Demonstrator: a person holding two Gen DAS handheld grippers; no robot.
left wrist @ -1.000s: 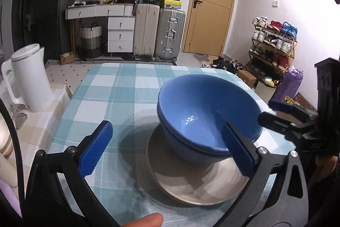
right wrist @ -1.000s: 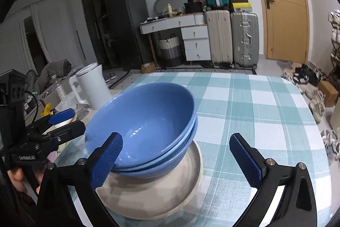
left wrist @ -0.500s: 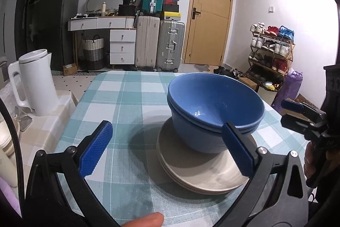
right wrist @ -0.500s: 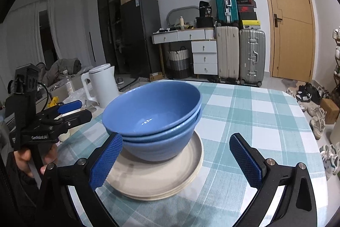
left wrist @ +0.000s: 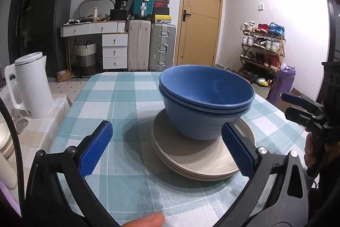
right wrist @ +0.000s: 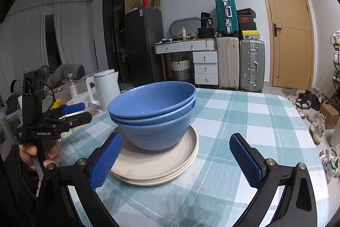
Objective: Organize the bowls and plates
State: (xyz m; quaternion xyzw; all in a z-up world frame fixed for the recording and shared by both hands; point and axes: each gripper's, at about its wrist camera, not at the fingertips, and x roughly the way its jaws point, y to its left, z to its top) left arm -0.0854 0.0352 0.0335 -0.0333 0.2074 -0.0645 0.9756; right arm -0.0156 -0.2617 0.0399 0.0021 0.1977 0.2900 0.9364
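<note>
Nested blue bowls (left wrist: pixel 204 103) sit upright on a stack of beige plates (left wrist: pixel 197 159) on the teal checked tablecloth (left wrist: pixel 119 103). The same bowls (right wrist: pixel 155 114) and plates (right wrist: pixel 161 165) show in the right wrist view. My left gripper (left wrist: pixel 165 148) is open and empty, its blue pads short of the stack on the near side. My right gripper (right wrist: pixel 176 161) is open and empty, also short of the stack. Each gripper shows in the other's view, the right one (left wrist: pixel 301 107) at the right edge and the left one (right wrist: pixel 70 112) at the left.
A white kettle (left wrist: pixel 31 88) stands on a side surface left of the table, also seen in the right wrist view (right wrist: pixel 106 90). Suitcases (left wrist: pixel 153 46), a drawer unit, a door and a shoe rack (left wrist: pixel 263 50) stand beyond the table's far edge.
Both grippers have pulled back and lowered, so the bowl and plate stack is seen more from the side. The stack has not moved. Both grippers stay open.
</note>
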